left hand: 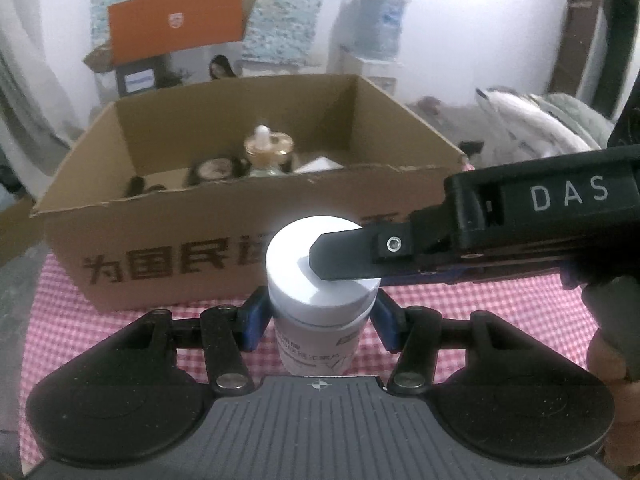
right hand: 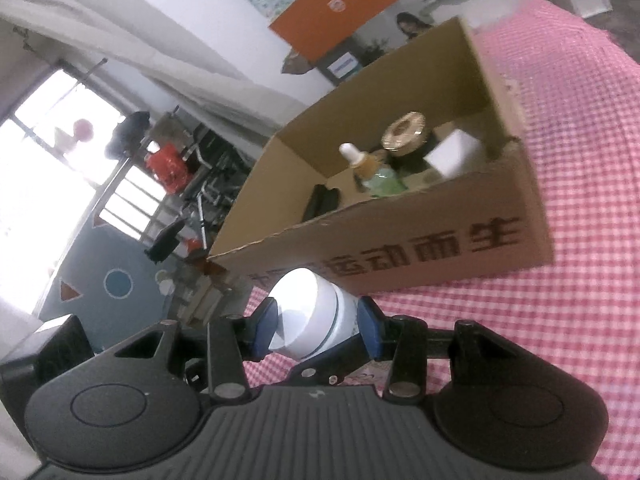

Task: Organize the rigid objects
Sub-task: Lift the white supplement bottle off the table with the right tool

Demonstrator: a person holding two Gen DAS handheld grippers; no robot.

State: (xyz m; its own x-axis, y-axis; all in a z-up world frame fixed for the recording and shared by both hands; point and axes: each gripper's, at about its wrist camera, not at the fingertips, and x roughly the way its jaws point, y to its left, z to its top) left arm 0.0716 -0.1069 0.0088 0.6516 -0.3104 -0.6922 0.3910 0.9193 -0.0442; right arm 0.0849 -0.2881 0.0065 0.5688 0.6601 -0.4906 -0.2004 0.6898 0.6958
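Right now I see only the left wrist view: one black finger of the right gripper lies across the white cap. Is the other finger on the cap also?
Observer: Yes. In the right wrist view, both fingers of the right gripper sit against opposite sides of the white cap of the white bottle.
Operator: Good. The front wall of the box hides most of the dropper bottle from me. What colour is its body?
Observer: Pale green. The right wrist view looks down into the cardboard box, and there the dropper bottle stands beside a gold-lidded jar.
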